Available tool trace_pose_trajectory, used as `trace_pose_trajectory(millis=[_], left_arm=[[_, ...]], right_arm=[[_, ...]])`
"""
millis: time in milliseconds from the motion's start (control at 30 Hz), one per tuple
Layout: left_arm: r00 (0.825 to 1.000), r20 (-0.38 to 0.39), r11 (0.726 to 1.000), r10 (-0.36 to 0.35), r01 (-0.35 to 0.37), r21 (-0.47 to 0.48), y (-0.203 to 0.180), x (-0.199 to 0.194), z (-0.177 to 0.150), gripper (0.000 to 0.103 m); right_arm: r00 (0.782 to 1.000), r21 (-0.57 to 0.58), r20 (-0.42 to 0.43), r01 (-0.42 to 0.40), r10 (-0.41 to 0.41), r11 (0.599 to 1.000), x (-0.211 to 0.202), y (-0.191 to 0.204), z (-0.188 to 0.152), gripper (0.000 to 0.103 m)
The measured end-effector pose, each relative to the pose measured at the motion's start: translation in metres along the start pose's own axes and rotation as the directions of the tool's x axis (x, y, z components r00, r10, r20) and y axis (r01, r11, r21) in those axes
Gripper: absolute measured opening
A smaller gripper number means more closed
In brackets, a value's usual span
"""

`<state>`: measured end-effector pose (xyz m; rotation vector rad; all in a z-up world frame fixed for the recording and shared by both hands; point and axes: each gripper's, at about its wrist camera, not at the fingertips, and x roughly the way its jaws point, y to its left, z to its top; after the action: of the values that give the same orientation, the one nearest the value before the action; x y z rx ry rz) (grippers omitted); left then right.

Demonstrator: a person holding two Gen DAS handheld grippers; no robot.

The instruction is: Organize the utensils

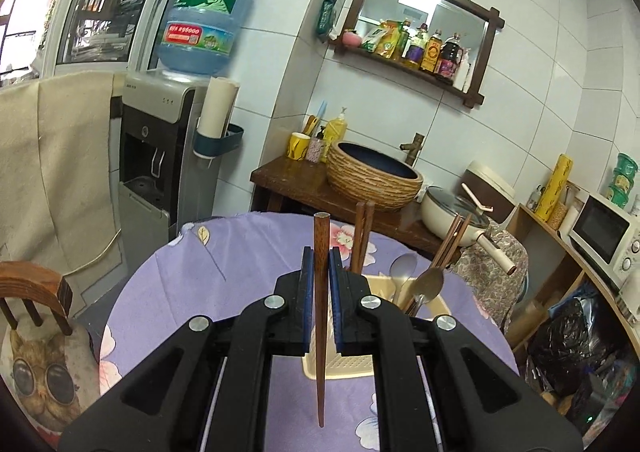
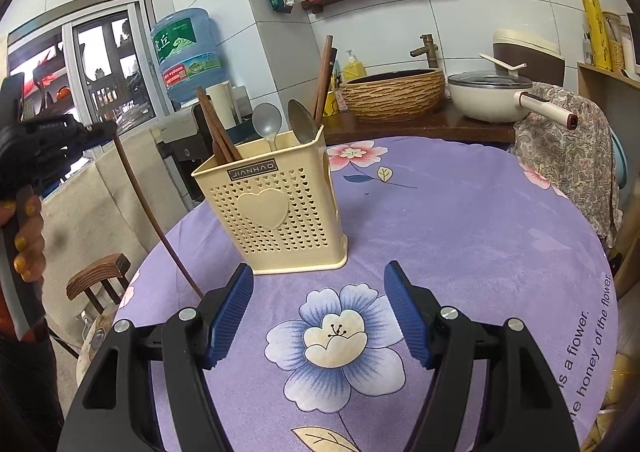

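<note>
My left gripper (image 1: 321, 256) is shut on a dark wooden chopstick (image 1: 320, 316), held upright with its thin tip down, in front of the cream utensil holder (image 1: 430, 306). In the right wrist view the left gripper (image 2: 106, 128) is at the far left with the chopstick (image 2: 148, 212) hanging beside the holder (image 2: 276, 204). The holder stands on the purple flowered tablecloth (image 2: 460, 232) and has several wooden chopsticks (image 2: 218, 128) and two metal spoons (image 2: 266, 120) in it. My right gripper (image 2: 320, 310) is open and empty, low over the cloth in front of the holder.
A wooden counter with a woven basin (image 2: 394, 94) and a cream lidded pot (image 2: 490, 96) stands behind the table. A water dispenser (image 1: 160, 156) is at the left. A wooden chair (image 1: 34, 292) stands by the table's left edge. A microwave (image 1: 604, 232) is at the right.
</note>
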<state>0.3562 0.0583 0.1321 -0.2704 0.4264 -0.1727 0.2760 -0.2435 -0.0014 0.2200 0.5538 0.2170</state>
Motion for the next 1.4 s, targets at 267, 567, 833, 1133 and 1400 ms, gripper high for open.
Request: trace_pose_trajectory(millis=[267,567,833,1133,1400], left_arm=[[0.991,0.127,0.999,-0.037,0.033,0.035,-0.033,-0.025,0.085,0.008],[0.986,0.164,1.000,-0.020,0.017,0.023,-0.062,0.015,0.125,0.008],[0.999,-0.022,0.997,0.042,-0.040,0.068,-0.061,0.085,0.042,0.008],[0.986,-0.153,0.993,0.072,-0.056,0.108,-0.060,0.120,-0.031,0.008],[0.997,-0.057,0.987,0.044,-0.035,0.154,-0.067,0.057,-0.028,0.080]], right_arm=[[1.000,0.001,0.003,-0.008,0.008,1.000,-0.001,0.000,0.000,0.067],[1.000,-0.005,0.010,-0.005,0.005,1.000,-0.009,-0.001,-0.002,0.067],[0.999,-0.025,0.023,0.030,-0.030,0.999,-0.012,-0.002,-0.009,0.073],[0.998,-0.013,0.041,0.055,-0.054,0.998,-0.025,-0.005,-0.015,0.077],[0.994,-0.008,0.080,0.068,-0.068,0.998,-0.043,-0.006,-0.015,0.087]])
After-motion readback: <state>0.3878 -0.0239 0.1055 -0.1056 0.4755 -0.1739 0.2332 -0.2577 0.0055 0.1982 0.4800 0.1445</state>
